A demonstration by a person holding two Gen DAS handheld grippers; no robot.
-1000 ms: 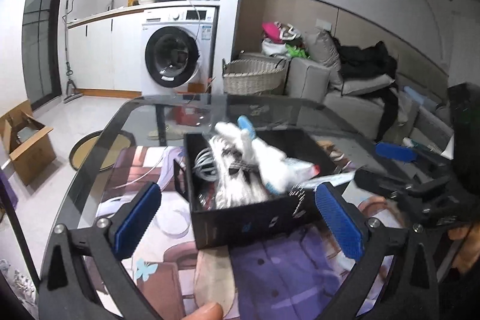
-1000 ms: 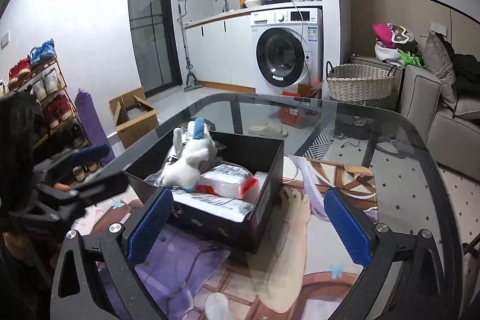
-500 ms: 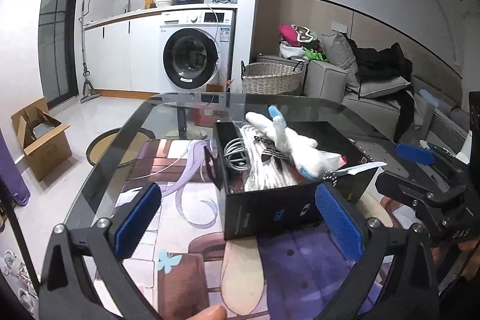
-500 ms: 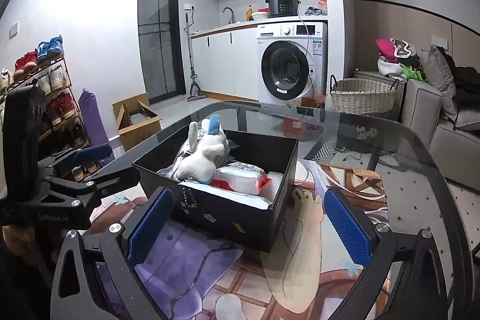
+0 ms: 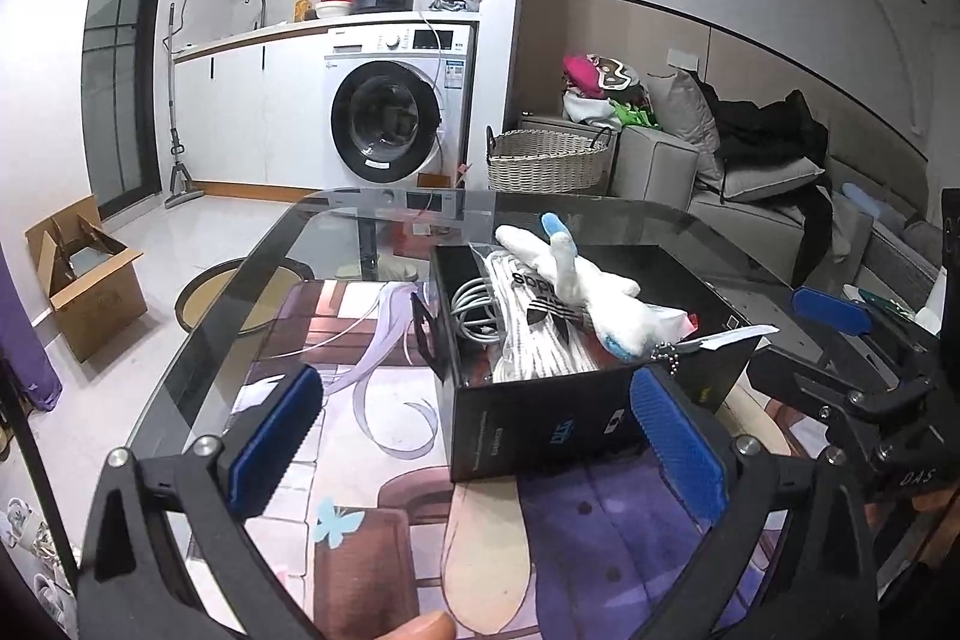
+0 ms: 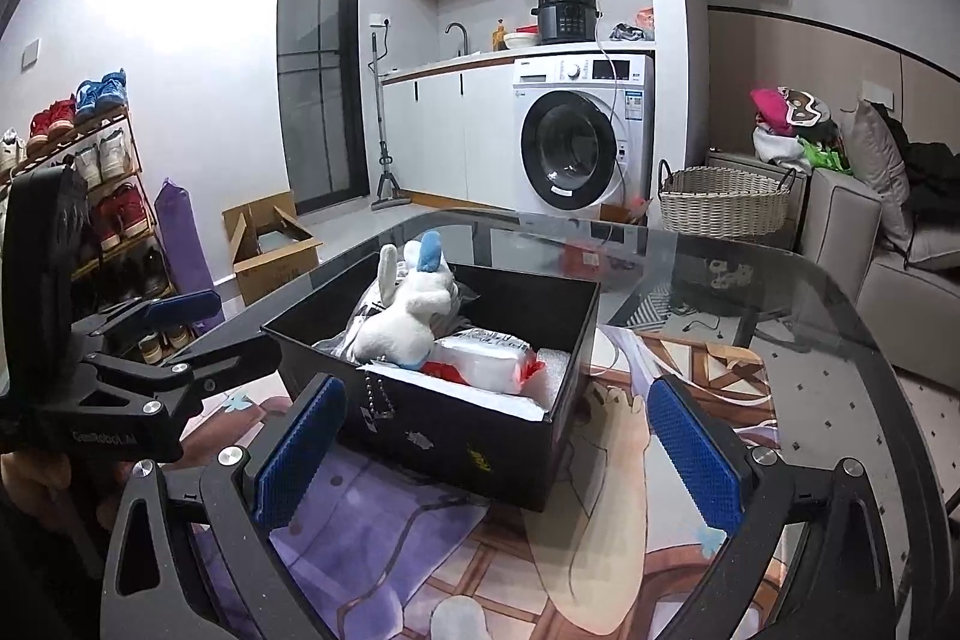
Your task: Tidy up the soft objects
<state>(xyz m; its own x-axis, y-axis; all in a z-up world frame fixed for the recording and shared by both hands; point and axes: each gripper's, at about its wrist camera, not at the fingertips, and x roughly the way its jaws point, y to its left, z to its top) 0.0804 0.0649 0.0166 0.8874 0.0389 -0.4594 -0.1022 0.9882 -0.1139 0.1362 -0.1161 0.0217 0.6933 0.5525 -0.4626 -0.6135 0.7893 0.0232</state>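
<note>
A black open box (image 5: 540,418) (image 6: 456,430) stands on the glass table. In it lies a white plush rabbit with blue ear tips (image 5: 594,292) (image 6: 408,316) on top of white socks (image 5: 540,340), a coiled grey cable (image 5: 474,310) and a white and red packet (image 6: 486,358). My left gripper (image 5: 474,436) is open and empty, just in front of the box. My right gripper (image 6: 498,448) is open and empty, in front of the box's other side. Each gripper shows in the other's view, the right one (image 5: 840,340) and the left one (image 6: 180,334).
The glass table (image 6: 750,292) carries a printed mat (image 5: 372,490). Beyond it are a washing machine (image 5: 390,112), a wicker basket (image 5: 546,160), a sofa with clothes (image 5: 750,172), a cardboard box (image 5: 84,274) on the floor and a shoe rack (image 6: 72,196).
Both grippers have pulled back from the box and risen a little. The plush rabbit stays in the box. Both remain open.
</note>
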